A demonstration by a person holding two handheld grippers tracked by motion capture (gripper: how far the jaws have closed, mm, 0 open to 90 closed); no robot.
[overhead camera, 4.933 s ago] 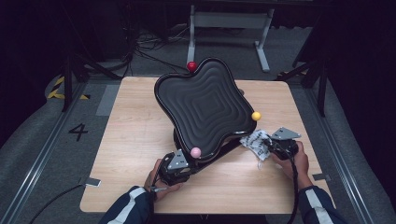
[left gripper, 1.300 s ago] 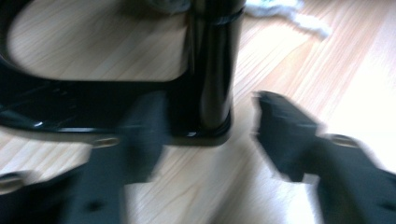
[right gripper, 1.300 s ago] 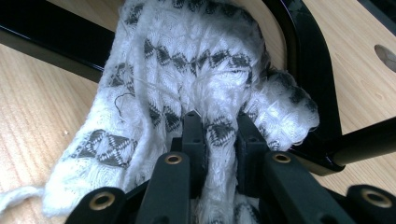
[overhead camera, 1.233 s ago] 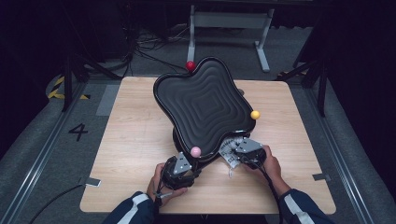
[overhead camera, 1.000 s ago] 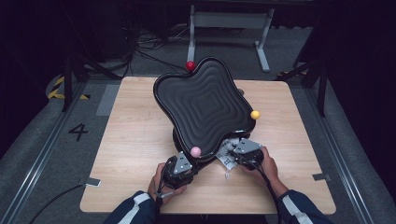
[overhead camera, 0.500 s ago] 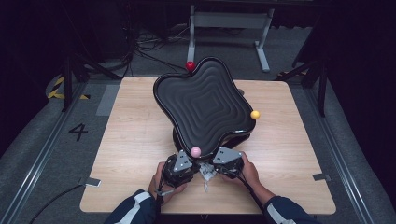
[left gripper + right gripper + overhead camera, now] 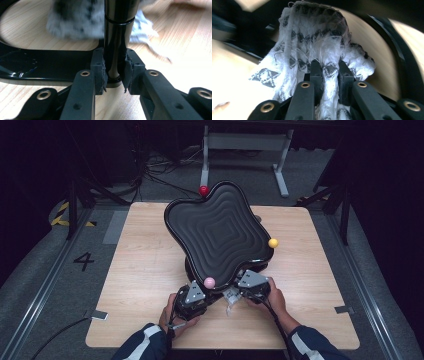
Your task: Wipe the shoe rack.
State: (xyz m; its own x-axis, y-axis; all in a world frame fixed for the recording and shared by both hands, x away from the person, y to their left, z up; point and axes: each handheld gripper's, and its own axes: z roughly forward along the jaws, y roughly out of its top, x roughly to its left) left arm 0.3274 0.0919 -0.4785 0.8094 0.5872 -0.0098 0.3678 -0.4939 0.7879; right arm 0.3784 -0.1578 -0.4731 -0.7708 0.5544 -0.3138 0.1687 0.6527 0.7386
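Right hand-held gripper point(image 7: 239, 293) had moved left, in under the tilted black tray point(image 7: 220, 227), pinching the patterned cloth point(image 7: 312, 52) against the stand's base. Left hand-held gripper point(image 7: 114, 75) clamped the stand's post point(image 7: 117, 30) on the desk point(image 7: 145, 270).

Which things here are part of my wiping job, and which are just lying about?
In the job:
left gripper, shut on the stand's black post
right gripper, shut on the patterned cloth

Lying about:
red ball
yellow ball
pink ball
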